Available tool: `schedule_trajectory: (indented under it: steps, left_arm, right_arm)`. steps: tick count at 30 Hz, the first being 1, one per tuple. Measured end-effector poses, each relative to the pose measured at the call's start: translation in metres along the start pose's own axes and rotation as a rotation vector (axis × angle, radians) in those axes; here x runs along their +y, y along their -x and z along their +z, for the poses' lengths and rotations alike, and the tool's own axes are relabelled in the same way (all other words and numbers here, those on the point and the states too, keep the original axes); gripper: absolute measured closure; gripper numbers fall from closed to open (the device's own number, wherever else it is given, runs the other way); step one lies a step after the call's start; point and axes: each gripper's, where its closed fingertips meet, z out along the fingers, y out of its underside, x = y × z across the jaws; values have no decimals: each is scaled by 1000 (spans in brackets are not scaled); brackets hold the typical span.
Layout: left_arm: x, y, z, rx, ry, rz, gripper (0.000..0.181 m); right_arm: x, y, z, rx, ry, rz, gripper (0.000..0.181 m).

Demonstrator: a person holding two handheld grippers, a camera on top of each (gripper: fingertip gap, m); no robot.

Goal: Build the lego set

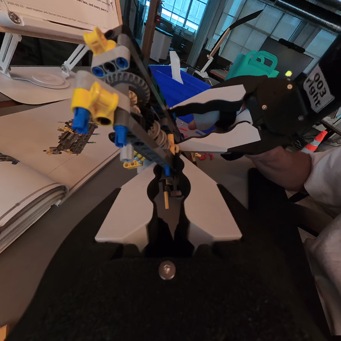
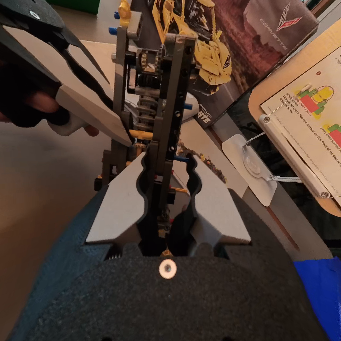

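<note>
You have the half-built lego frame [image 1: 140, 118] lifted off the counter [image 1: 103, 184], your left hand-held gripper [image 1: 168, 166] clenched on its lower end, probably to steady it. Your right hand-held gripper [image 2: 167, 160] straddles a dark beam, apart enough that no pinch shows. The open instruction book [image 1: 46, 147], the set's box [image 2: 239, 51] and a printed sheet [image 2: 304, 129] carry writing and logos.

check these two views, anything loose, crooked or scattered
Only small loose red and blue pieces strewn on the table by the blue bin. The lego assembly looks intact, clamped by the left gripper, with the right gripper around its dark beam.
</note>
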Motion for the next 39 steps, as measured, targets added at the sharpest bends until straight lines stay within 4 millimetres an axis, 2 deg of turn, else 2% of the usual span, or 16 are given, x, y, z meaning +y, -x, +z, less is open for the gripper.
schedule_trajectory:
  steps: [5,7,10,13,15,17,19,21,26,33,34,36,37,39]
  left_arm:
    - [0,0,-1,14,-4,8,165]
    - [0,2,0,52,-9,-34,165]
    - [1,1,-1,98,-2,-5,165]
    - [0,-7,-6,196,-8,32,165]
    - [0,-12,-8,226,-26,148,165]
    - [0,-16,-11,250,-39,203,164]
    - [1,-18,-12,260,-52,238,164]
    - [1,-21,-14,271,-64,279,164]
    - [1,-26,-15,288,-65,303,163]
    - [6,-27,-19,341,-46,251,163]
    - [8,-23,-22,328,-5,245,160]
    - [10,-14,-33,296,50,198,128]
    - [7,-9,-41,277,50,159,117]
    - [-4,-2,-60,209,-7,169,109]
  right_arm:
    - [-2,0,0,-13,-26,2,140]
    - [-2,-1,2,-34,-36,55,139]
    - [-4,0,-1,-95,-67,70,139]
    - [-9,6,-14,-249,-128,155,138]
    - [-16,9,-25,-386,-188,260,138]
    - [-17,18,-34,-553,-202,346,147]
    - [-19,18,-42,-643,-235,407,159]
    - [-24,19,-49,-715,-280,452,163]
    - [-26,21,-51,-723,-306,438,175]
    - [-26,22,-53,-764,-327,428,177]
    - [-26,22,-53,-763,-322,420,177]
    - [-26,22,-54,-729,-299,368,177]
    - [-26,24,-56,-712,-285,326,177]
    - [-29,34,-60,-706,-247,248,177]
